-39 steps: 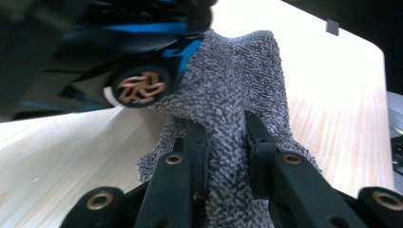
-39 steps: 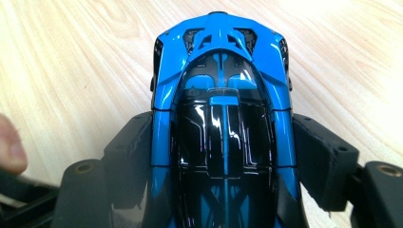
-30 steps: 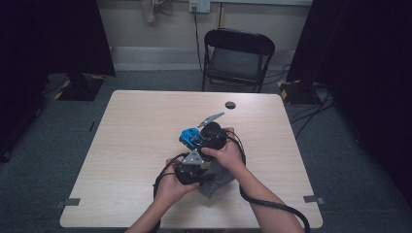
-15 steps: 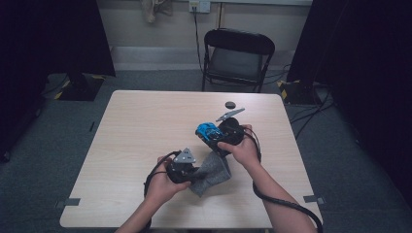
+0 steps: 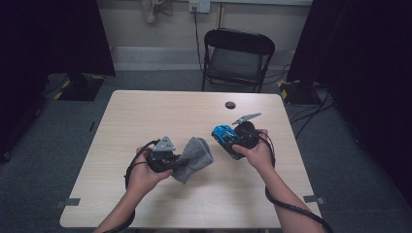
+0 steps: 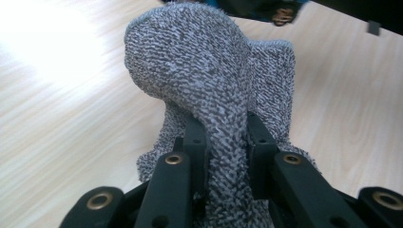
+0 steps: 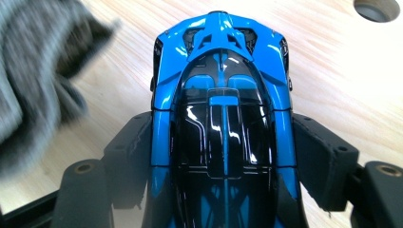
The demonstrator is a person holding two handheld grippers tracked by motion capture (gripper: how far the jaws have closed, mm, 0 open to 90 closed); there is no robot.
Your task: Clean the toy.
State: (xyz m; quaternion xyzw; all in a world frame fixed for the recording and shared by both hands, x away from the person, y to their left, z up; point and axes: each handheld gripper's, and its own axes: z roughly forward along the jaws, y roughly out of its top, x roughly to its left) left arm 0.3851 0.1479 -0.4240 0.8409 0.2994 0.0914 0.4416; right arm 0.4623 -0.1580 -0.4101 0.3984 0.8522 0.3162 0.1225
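With the left gripper point(image 5: 167, 160) clenched on a grey knit cloth point(image 5: 193, 159) near the table's point(image 5: 145, 107) middle and the right gripper point(image 5: 232, 141) grasping a blue toy car point(image 7: 222, 118) toward its right edge, wiping seems underway; next, bring cloth and car together.

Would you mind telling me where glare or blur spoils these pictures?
Left gripper view: the table is washed out white at upper left, while the grey cloth stays sharp. Right gripper view: highlights on the toy car; the cloth at left is blurred. High view: dark surroundings.
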